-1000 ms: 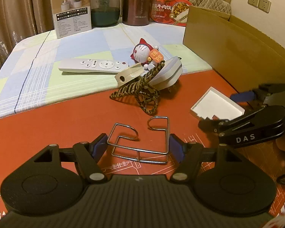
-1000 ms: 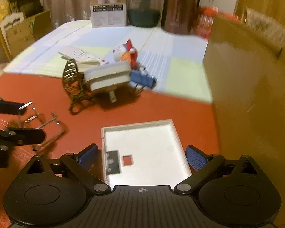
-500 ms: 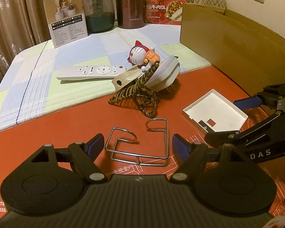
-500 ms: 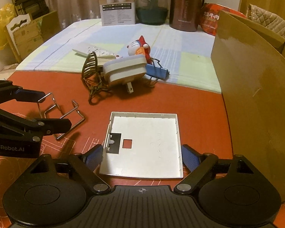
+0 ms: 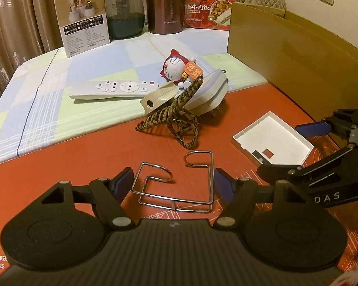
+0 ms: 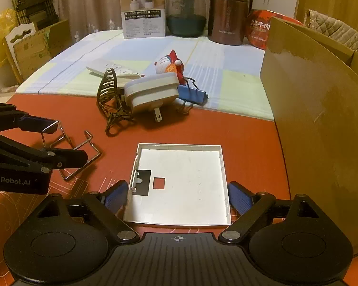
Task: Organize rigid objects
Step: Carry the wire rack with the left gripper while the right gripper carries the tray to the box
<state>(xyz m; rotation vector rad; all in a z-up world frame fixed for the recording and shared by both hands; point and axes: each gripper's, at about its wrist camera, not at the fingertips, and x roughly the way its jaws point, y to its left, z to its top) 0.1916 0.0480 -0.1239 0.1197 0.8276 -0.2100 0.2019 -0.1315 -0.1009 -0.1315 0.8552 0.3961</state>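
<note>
left wrist view: my left gripper (image 5: 173, 182) has its tongs apart, straddling the wire rack (image 5: 176, 183) at bottom center of frame. blue pads sit just beside its two sides, and i can't tell if they touch yet. nothing lifted.

right wrist view: my right gripper (image 6: 177, 194) is also apart, tongs flanking the near edge of the white square tray (image 6: 179, 183) at lower center; no clamp that i can see.

progress, my read: barely started. everything's loose on the red mat (image 5: 59, 162). the pile at mid frame, w/ white plug adapter (image 6: 151, 93), woven hair clip (image 6: 108, 90), cat figurine (image 5: 177, 68) and remote (image 5: 114, 89), looks untouched. the cardboard box (image 6: 322, 124) at right of frame is prob the destination, and i can't see inside it. so 2 grasps are lined up, none closed, and the pile is left to do.

view diffs: only the right cam shows the blue binder clip (image 6: 192, 94) behind the adapter, plus the adapter's prongs. the left cam shows the remote in full and the rack's two hooks. each cam catches the other gripper at its frame edge.
</note>
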